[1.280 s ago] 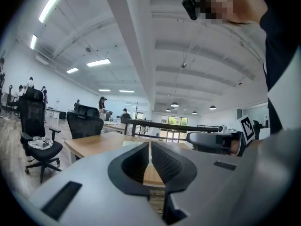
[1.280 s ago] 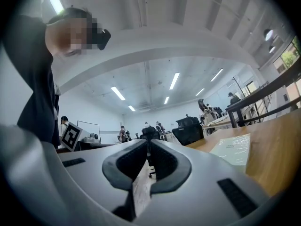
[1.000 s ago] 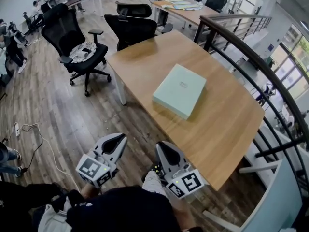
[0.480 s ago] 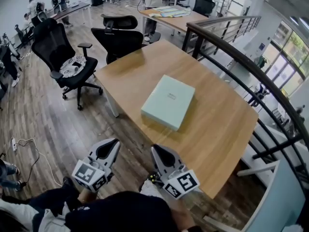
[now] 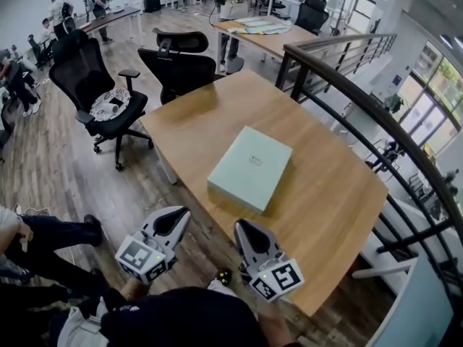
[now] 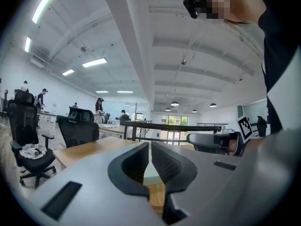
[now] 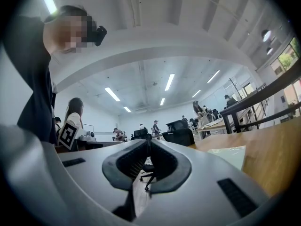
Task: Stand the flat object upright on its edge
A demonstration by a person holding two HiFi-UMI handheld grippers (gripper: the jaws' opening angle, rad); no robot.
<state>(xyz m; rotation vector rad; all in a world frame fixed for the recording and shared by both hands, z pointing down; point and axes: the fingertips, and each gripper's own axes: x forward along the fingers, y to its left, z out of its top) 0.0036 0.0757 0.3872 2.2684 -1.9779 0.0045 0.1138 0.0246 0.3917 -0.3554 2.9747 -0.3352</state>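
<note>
Left gripper [image 5: 174,218]: jaws pressed together with nothing between them, held level just short of the table's near edge.
Right gripper [image 5: 246,232]: jaws likewise closed and empty, beside the left one.
Flat box [image 5: 250,168]: pale green, lying on its broad face near the middle of the table, ahead of both grippers and well apart from them.
Table [image 5: 329,194]: light wood top on white legs.
Floor [image 5: 51,157]: dark wood planks.
Room: open office with a white ceiling, strip lights and windows [image 5: 434,78] on the right.
Railing [image 5: 347,85]: black, curving along the table's far and right sides.
Office chairs [image 5: 94,74]: two, black, off the table's far left corner; one has a patterned cloth on its seat.
Second table [image 5: 264,31]: farther back, with papers on it and people nearby.
In the way: only the table's near edge lies between the grippers and the box; a person's dark legs [image 5: 51,237] stretch across the floor left of the left gripper.
</note>
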